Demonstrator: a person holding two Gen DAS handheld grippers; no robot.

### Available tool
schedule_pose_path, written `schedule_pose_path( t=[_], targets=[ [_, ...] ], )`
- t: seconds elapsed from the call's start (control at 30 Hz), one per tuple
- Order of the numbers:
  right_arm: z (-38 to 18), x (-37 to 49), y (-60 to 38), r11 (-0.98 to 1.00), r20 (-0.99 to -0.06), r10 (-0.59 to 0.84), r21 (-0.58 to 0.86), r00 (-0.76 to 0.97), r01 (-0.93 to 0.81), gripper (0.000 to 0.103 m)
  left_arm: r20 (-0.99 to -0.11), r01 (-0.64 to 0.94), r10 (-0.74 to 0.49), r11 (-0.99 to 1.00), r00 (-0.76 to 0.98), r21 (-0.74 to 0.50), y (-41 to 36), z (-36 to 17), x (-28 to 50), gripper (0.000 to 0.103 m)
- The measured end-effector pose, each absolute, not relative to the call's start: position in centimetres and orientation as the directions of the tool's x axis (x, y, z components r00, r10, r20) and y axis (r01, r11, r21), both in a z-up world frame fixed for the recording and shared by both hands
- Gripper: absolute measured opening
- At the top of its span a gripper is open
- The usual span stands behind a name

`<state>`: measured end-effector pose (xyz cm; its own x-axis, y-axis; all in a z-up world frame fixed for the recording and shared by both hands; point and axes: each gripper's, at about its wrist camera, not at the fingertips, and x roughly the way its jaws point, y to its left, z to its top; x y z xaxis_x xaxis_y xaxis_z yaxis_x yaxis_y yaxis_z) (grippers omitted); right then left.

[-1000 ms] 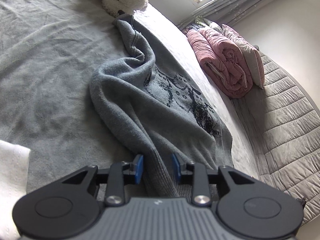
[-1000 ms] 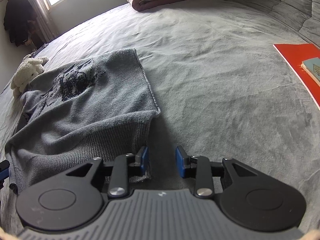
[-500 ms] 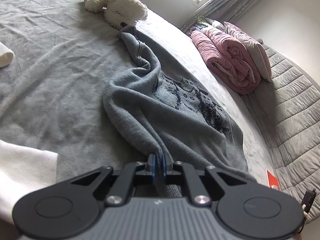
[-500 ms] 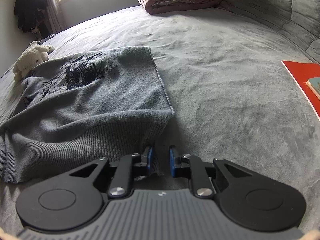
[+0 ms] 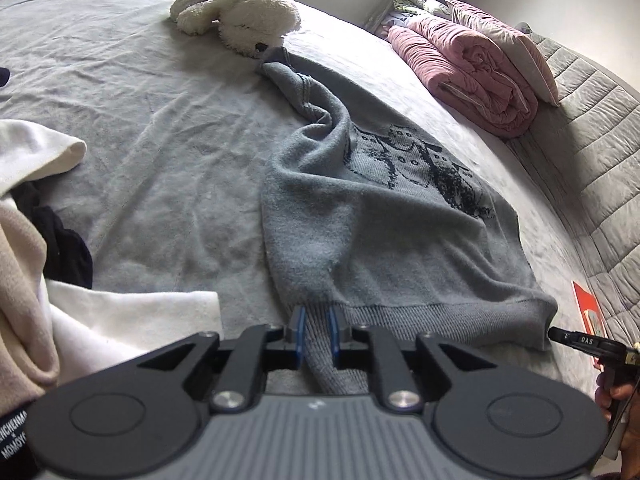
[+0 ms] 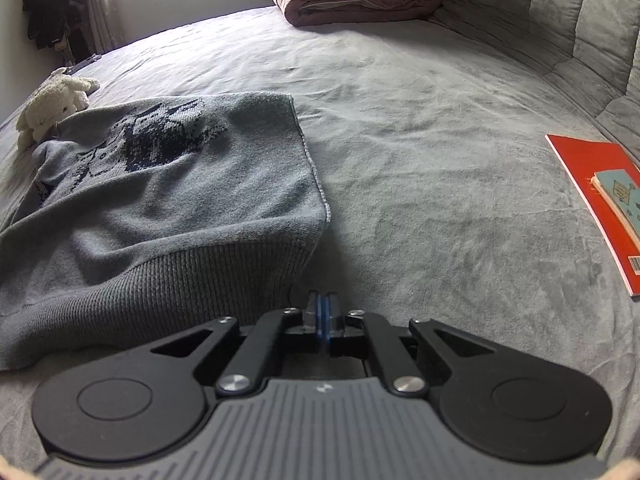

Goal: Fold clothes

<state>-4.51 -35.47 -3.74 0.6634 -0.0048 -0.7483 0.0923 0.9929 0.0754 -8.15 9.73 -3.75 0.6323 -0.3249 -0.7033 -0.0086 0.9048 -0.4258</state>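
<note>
A heap of white, beige and dark clothes lies at the left on the grey bed. The grey knitted sweater with a dark cat pattern is spread beside it, its top by a white plush toy. The left gripper has the ribbed hem bunched between its blue pads, jaws easing apart. The right gripper is pinched narrow at the hem's right corner; whether cloth is caught there cannot be told. A red book lies far right
</note>
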Motion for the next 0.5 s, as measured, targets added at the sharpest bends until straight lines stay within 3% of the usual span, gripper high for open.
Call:
schedule_pose_path(
  t=[0.07,0.1,0.17,0.2,0.5],
  targets=[
    [-3.6,-4.4,-35.8,0.990,-0.741,0.022,0.111,0.671,0.091,0.015,-0.696,-0.010,-0.320,0.905,0.643,-0.425,9.9,-3.5,-8.3,0.030],
    [-3.5,-4.4,-35.9,0.988,-0.737,0.033,0.125,0.675,0.087,0.017,-0.701,-0.020,-0.321,0.902,0.637,-0.431,10.1,-3.7,-8.2,0.030],
    [-3.2,-4.5,-36.1,0.985,-0.729,0.049,0.149,0.683,0.088,0.036,-0.711,-0.038,-0.323,0.897,0.625,-0.441,10.4,-4.0,-8.1,0.030],
    [-3.1,-4.6,-36.2,0.983,-0.726,0.056,0.158,0.686,0.088,0.039,-0.716,-0.047,-0.325,0.894,0.619,-0.446,10.5,-4.2,-8.0,0.030],
    [-4.0,-4.5,-36.0,0.975,-0.749,0.122,0.213,0.652,0.062,0.039,-0.726,-0.065,-0.359,0.873,0.586,-0.484,10.3,-5.1,-7.8,0.027]
  ],
)
